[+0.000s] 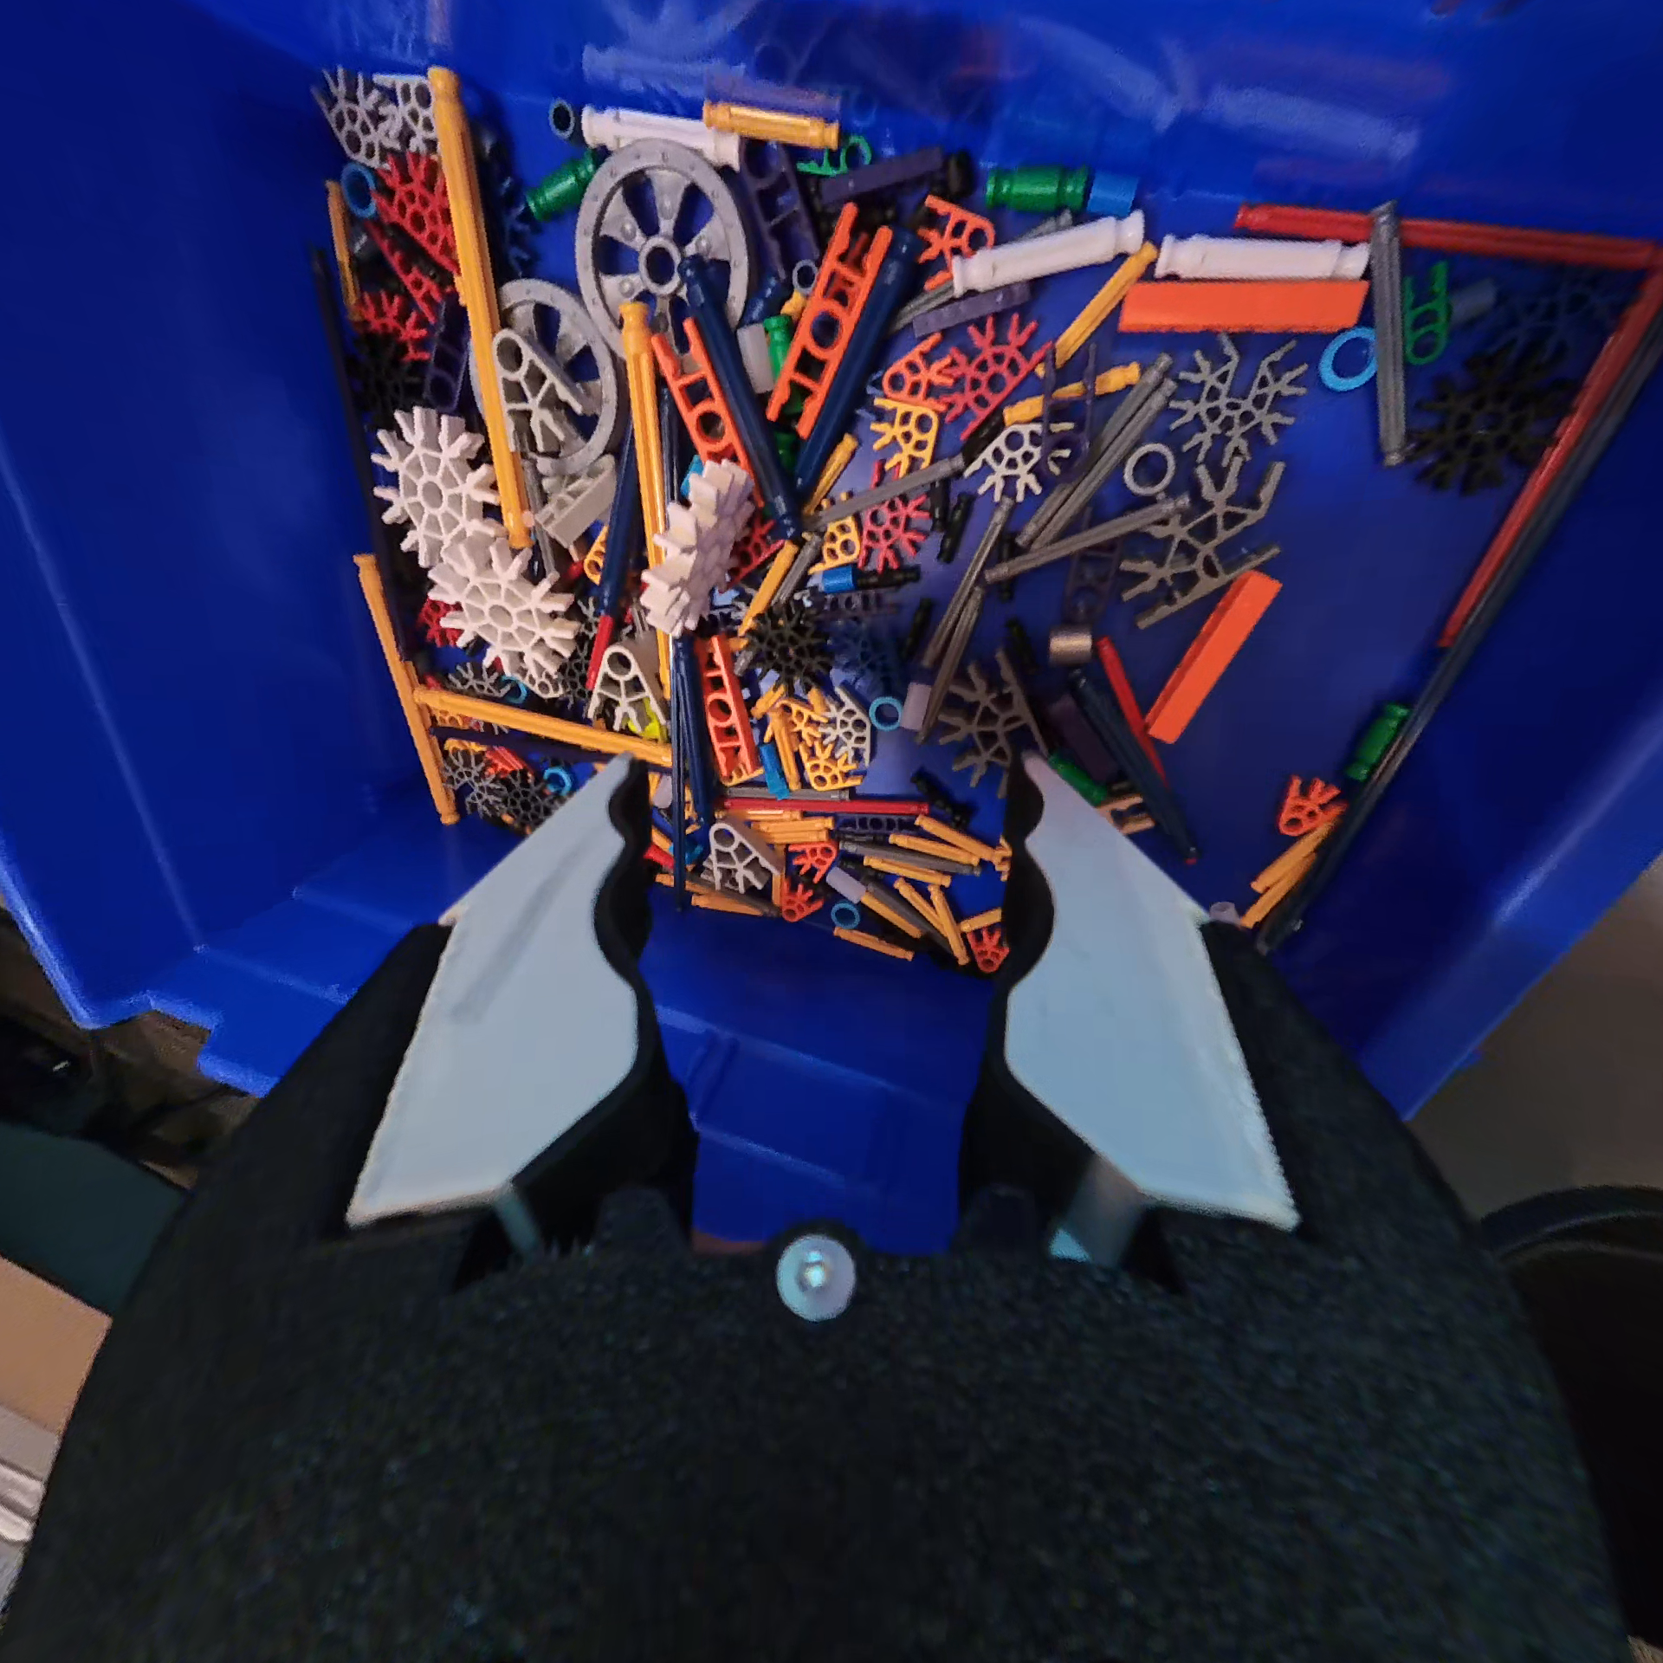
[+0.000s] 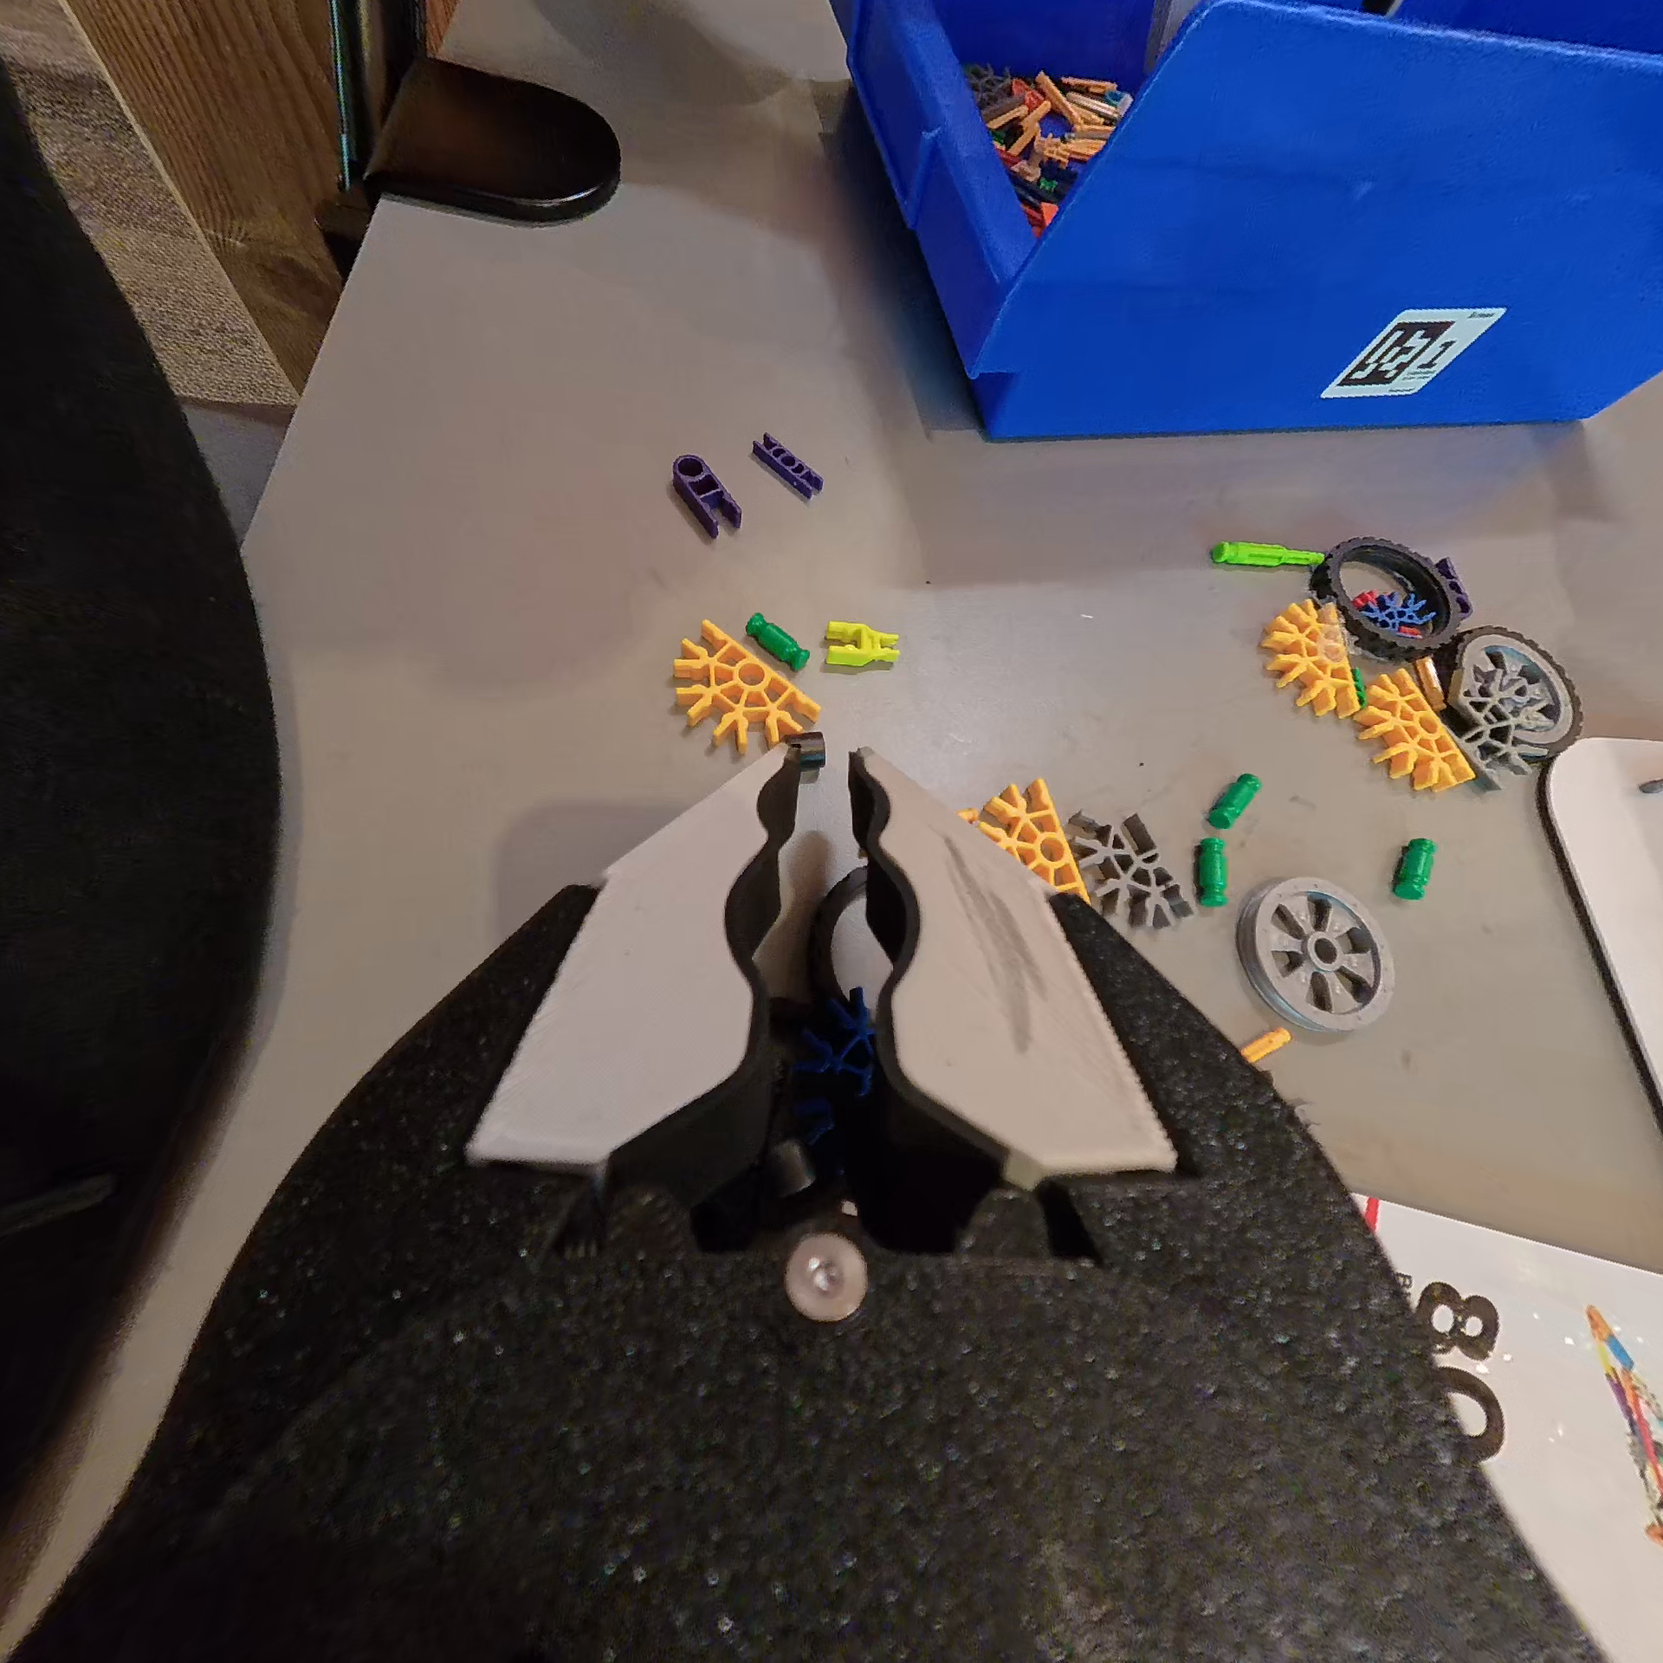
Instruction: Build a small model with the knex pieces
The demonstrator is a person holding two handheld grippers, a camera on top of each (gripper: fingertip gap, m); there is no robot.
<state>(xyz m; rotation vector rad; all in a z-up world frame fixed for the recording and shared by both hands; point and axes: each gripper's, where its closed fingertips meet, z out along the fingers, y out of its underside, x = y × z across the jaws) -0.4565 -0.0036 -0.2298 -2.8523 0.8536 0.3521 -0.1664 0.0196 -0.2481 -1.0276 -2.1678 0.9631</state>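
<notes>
My left gripper [image 1: 828, 783] is open and empty, with its jaws wide apart. It hovers over the near part of a blue bin [image 1: 180, 630] holding a heap of construction-toy rods, connectors and grey wheels [image 1: 661, 247]. My right gripper [image 2: 826, 760] hangs over a grey table [image 2: 504, 504], its jaws a narrow gap apart with nothing between them. A small black piece [image 2: 809, 747] lies at its left fingertip. Below the jaws lie a black tyre ring [image 2: 832, 927] and a blue snowflake connector [image 2: 837, 1048]. A yellow fan connector [image 2: 738, 688] lies just ahead to the left.
The same blue bin [image 2: 1260, 270], with a label on its side, stands at the table's far right. Loose pieces lie to the right: yellow connectors and tyres [image 2: 1404, 666], green rods [image 2: 1231, 801] and a grey wheel [image 2: 1316, 952]. Purple clips [image 2: 706, 493] lie ahead. A white board [image 2: 1611, 864] is at the right edge. The grippers' ends are close to 30 cm from one another.
</notes>
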